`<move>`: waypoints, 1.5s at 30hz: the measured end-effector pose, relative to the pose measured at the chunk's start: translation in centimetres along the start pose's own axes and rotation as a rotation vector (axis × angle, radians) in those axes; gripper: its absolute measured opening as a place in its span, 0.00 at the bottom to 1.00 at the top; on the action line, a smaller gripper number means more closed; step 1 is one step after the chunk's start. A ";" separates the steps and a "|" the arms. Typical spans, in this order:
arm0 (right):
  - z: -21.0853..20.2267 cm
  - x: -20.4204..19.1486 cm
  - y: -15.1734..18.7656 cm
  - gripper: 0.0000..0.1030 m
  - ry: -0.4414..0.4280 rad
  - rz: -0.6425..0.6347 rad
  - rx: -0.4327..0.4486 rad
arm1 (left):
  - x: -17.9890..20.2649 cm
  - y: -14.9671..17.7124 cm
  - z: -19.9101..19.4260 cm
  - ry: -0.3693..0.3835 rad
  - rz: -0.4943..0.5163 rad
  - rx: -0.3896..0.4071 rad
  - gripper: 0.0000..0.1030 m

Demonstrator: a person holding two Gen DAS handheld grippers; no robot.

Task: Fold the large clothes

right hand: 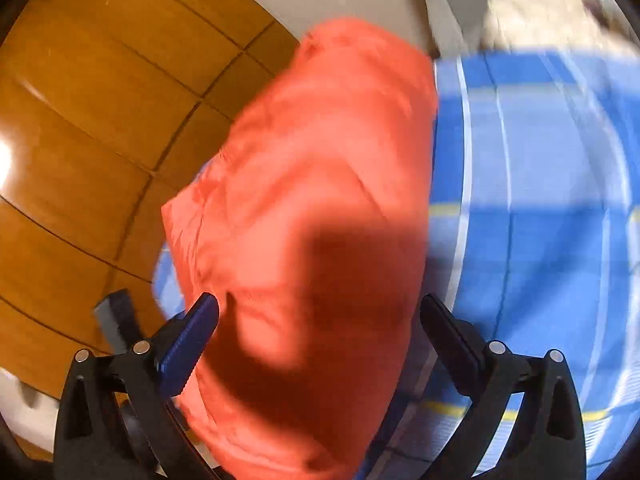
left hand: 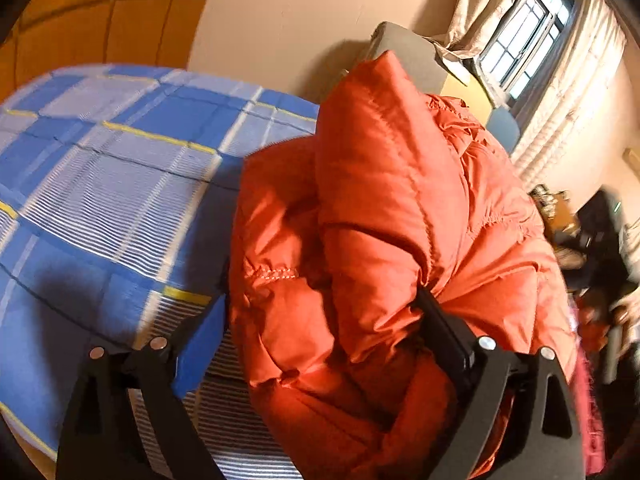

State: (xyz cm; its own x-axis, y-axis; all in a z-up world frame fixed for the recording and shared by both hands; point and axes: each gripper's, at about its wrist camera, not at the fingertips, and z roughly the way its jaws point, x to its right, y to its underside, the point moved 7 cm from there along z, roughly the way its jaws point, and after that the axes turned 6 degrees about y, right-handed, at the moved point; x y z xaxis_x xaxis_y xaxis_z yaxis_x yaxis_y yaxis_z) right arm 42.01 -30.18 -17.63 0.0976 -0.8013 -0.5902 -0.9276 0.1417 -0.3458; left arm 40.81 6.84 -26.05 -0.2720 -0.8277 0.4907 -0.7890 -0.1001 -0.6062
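Observation:
An orange puffer jacket (left hand: 384, 216) lies bunched on a bed with a blue checked sheet (left hand: 100, 168). My left gripper (left hand: 320, 320) has its jaws wide apart around a thick bunch of the jacket; the right finger (left hand: 444, 332) presses into the fabric, the left finger (left hand: 200, 344) sits beside it. In the right wrist view the jacket (right hand: 312, 208) is blurred and fills the space between the fingers of my right gripper (right hand: 316, 320), whose jaws are also wide apart. Whether either gripper pinches the fabric is unclear.
The bed sheet (right hand: 540, 220) extends to the right in the right wrist view, with wooden floor (right hand: 88, 128) to the left. A window with curtains (left hand: 528, 36), a grey chair (left hand: 412, 60) and clutter (left hand: 592, 240) stand beyond the bed.

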 end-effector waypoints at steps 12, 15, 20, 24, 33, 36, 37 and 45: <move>0.7 1.7 0.9 0.68 -0.145 0.028 0.046 | 1.6 0.1 3.7 0.258 -0.097 -0.037 0.88; -0.9 2.6 0.7 0.63 -0.119 0.018 0.070 | 3.7 -0.7 5.2 0.260 -0.059 -0.051 0.87; -4.8 5.3 -0.2 0.63 -0.049 0.030 0.131 | 8.6 -2.7 8.6 0.265 0.023 -0.081 0.84; -8.5 8.2 -0.9 0.63 0.008 0.052 0.175 | 13.8 -4.0 11.6 0.278 0.092 -0.107 0.83; -9.6 14.8 -0.1 0.67 0.047 0.119 0.136 | 18.1 -3.5 16.4 0.203 0.136 -0.146 0.84; -9.9 14.4 0.5 0.72 0.060 0.115 0.164 | 16.8 -3.1 16.2 0.200 0.095 -0.138 0.84; -9.7 14.4 0.2 0.74 0.071 0.113 0.174 | 16.6 -3.3 16.1 0.192 0.093 -0.131 0.84; -12.0 11.6 1.1 0.80 0.249 0.065 0.271 | 16.7 -4.4 12.5 0.019 0.132 -0.008 0.86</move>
State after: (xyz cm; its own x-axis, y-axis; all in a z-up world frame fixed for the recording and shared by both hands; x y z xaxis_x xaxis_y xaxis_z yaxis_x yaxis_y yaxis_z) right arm 37.81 -46.33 -16.10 -0.0796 -0.8976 -0.4335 -0.7966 0.3187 -0.5137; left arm 46.67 -13.42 -23.02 -0.3843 -0.8227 0.4188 -0.7501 0.0138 -0.6612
